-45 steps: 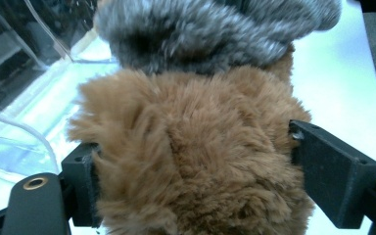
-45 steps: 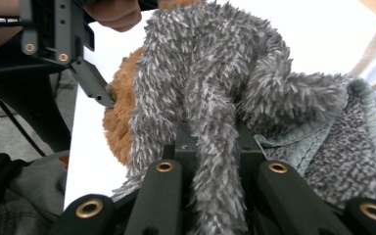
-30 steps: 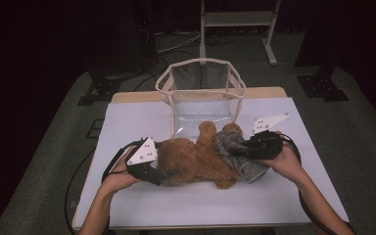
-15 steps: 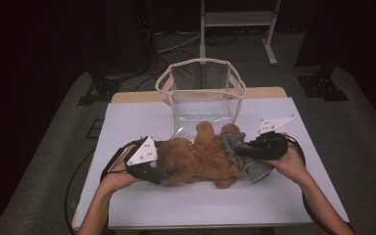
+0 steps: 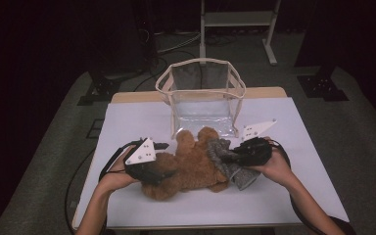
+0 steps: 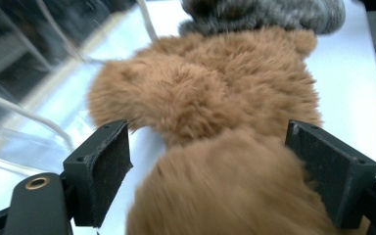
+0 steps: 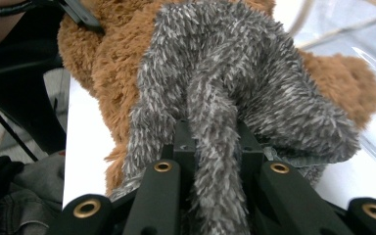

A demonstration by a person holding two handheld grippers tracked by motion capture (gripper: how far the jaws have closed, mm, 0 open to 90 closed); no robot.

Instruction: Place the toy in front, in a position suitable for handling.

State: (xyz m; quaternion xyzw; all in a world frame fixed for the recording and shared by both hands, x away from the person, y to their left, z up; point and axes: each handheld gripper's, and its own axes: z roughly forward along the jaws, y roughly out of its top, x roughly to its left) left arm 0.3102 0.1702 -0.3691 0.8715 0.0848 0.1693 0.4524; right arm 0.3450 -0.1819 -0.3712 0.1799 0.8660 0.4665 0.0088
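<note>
A brown teddy bear (image 5: 191, 169) lies on its side across the white table (image 5: 298, 196). A grey furry cloth (image 5: 242, 178) covers the bear's right end. My left gripper (image 5: 165, 161) comes in from the left with its jaws wide around the bear's (image 6: 210, 88) plush body, pads pressing into the fur. The grey cloth (image 6: 264, 12) shows beyond the bear in the left gripper view. My right gripper (image 5: 226, 156) is shut on a fold of the grey cloth (image 7: 235, 73), which bunches between its jaws (image 7: 215, 142) against the bear (image 7: 103, 54).
A clear plastic bag (image 5: 203, 93) with cream trim stands open right behind the bear at the table's middle back. Its wall (image 6: 29, 122) is close beside the left gripper. Bare table lies at the front and at both sides. Dark floor surrounds the table.
My right gripper has moved left toward the bear, taking the grey cloth with it. The left gripper and the bear have stayed in place.
</note>
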